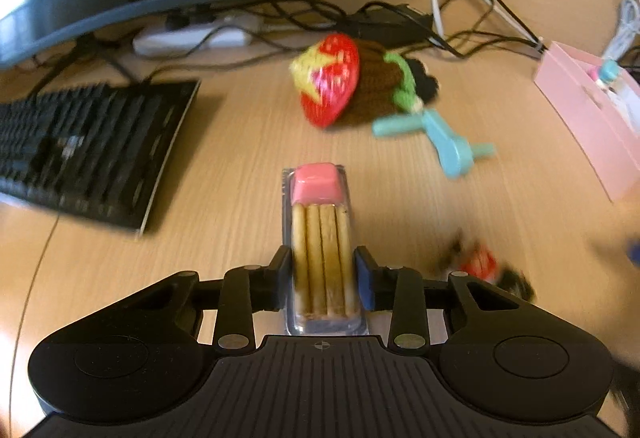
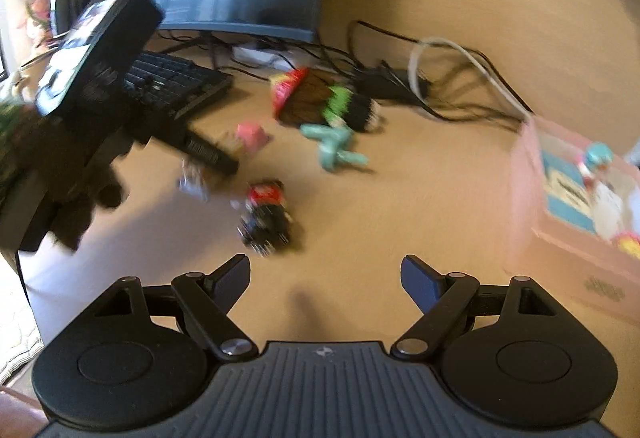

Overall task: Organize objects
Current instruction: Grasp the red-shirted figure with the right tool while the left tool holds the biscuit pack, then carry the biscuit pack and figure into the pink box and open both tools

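While your left gripper clamps the biscuit-stick snack pack above the wooden desk, your right gripper hangs spread wide and empty near the pink box.

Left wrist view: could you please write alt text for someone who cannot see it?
The left gripper holds a clear snack pack of biscuit sticks and pink dip above a wooden desk. Beyond lie a knitted strawberry toy, a blue clip, a keyboard and a pink box.
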A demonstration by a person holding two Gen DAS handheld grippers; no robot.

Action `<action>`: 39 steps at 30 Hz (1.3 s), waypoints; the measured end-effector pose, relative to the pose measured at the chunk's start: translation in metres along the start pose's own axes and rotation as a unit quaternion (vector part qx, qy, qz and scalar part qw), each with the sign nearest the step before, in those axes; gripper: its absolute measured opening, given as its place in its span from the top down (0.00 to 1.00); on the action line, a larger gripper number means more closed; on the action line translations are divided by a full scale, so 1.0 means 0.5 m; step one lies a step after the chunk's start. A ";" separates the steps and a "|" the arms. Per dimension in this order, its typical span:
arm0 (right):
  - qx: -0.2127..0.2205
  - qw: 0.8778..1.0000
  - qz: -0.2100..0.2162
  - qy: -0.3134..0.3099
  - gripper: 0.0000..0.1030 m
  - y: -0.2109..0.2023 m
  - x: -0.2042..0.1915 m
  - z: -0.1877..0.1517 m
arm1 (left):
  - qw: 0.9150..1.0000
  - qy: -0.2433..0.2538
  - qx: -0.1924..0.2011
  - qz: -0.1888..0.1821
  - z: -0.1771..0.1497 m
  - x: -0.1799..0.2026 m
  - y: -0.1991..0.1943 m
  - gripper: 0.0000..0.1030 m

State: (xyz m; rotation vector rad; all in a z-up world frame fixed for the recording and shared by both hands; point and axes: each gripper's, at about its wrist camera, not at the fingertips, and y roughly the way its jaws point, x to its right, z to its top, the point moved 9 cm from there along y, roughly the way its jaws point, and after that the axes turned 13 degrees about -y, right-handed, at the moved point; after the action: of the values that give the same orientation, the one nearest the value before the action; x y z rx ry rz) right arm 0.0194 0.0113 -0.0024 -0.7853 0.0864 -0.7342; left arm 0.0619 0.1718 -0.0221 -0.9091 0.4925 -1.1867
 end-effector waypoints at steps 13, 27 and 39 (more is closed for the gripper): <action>-0.044 0.997 0.062 0.019 0.58 0.168 -0.069 0.077 | 1.000 0.007 -0.017 -0.016 -0.108 -0.045 -0.086 0.64; -0.034 0.995 -0.062 0.072 0.58 -0.113 0.060 -0.061 | 0.985 0.066 -0.023 -0.160 -0.129 0.126 -0.145 0.65; -0.010 0.974 -0.157 0.162 0.59 -0.265 0.201 -0.166 | 0.946 0.103 0.110 -0.286 0.097 0.505 -0.222 0.64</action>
State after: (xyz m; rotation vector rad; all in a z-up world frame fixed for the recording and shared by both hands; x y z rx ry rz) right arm -0.0079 -0.1660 0.0462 -0.6998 0.2683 -1.1604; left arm 0.1184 -0.0585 0.1273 -0.7566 0.2550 -1.8415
